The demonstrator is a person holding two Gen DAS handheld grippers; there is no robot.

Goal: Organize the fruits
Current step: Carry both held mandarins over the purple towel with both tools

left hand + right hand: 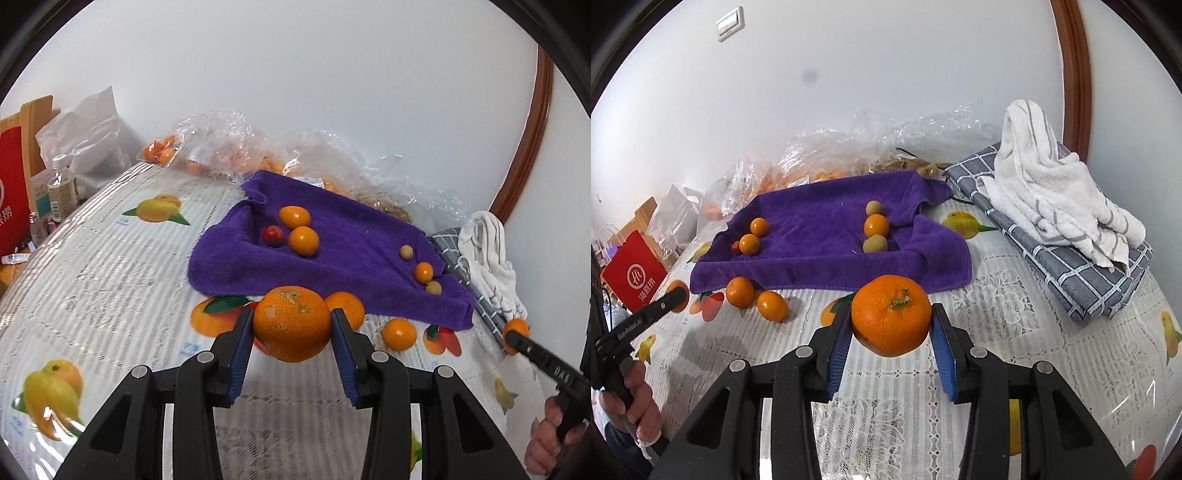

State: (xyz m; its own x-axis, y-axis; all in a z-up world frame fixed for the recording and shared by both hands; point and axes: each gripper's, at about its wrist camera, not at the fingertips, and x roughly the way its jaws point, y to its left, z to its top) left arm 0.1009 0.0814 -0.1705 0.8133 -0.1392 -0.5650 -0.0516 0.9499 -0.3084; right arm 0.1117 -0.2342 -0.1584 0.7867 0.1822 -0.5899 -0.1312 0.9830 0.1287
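Fluffy purple cloth (827,236), seemingly glossy tablecloth (1015,332)

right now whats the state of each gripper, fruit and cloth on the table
left gripper: shut on an orange, lifted
right gripper: shut on a second orange, lifted
purple towel: spread, edges rumpled, small fruits lying on it
two loose oranges: resting on the tablecloth by the towel's near edge
white striped towel: crumpled on the folded grey checked cloth
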